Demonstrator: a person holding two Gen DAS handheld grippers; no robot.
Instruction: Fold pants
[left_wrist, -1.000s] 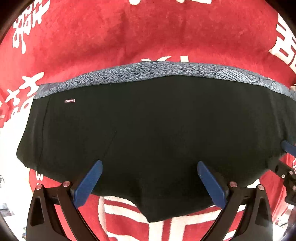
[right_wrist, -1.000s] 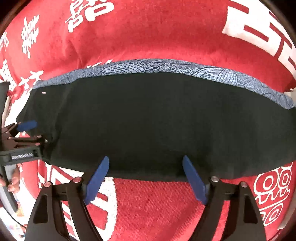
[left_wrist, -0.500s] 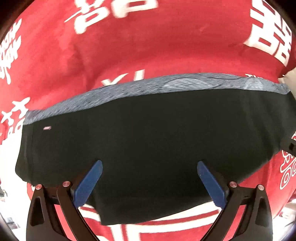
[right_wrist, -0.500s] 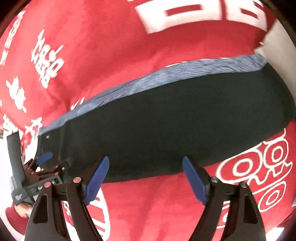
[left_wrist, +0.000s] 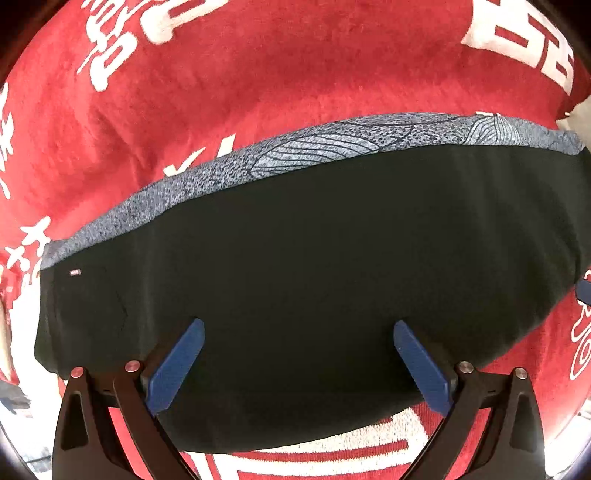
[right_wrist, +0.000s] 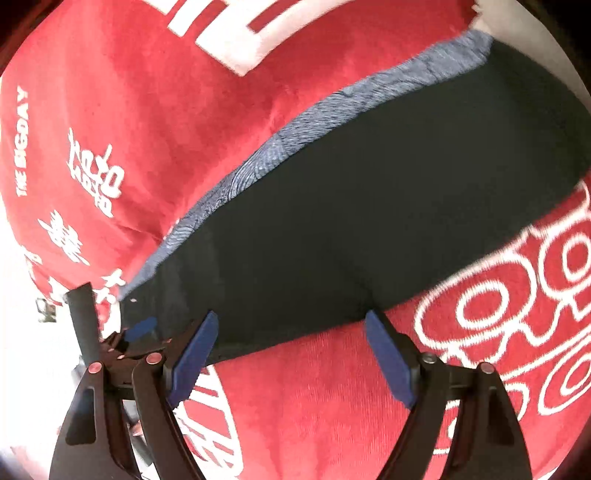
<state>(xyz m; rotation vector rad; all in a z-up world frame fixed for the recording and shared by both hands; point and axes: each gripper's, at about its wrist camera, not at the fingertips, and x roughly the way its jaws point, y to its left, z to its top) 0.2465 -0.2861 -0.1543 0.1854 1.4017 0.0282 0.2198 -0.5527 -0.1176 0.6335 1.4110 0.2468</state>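
Note:
Black pants (left_wrist: 314, 266) lie folded flat on a red blanket, with a blue-grey patterned strip (left_wrist: 325, 147) along their far edge. My left gripper (left_wrist: 297, 326) hangs open over the near half of the pants, nothing between its blue pads. In the right wrist view the pants (right_wrist: 369, 206) run diagonally from lower left to upper right. My right gripper (right_wrist: 291, 317) stands open at their near edge, holding nothing. The left gripper (right_wrist: 142, 326) shows by the pants' lower left end. A blue pad of the right gripper (left_wrist: 583, 290) peeks in at the right edge.
The red blanket (left_wrist: 258, 74) with white characters spreads beyond the pants on all sides. A pale surface (right_wrist: 535, 40) shows past the blanket's far right corner. White floor or bedding (right_wrist: 22, 332) lies at the left edge.
Both grippers have slid sideways over the pants, and the pants' right end has come into view. The right gripper has rolled, so the pants now look slanted. Both stay open.

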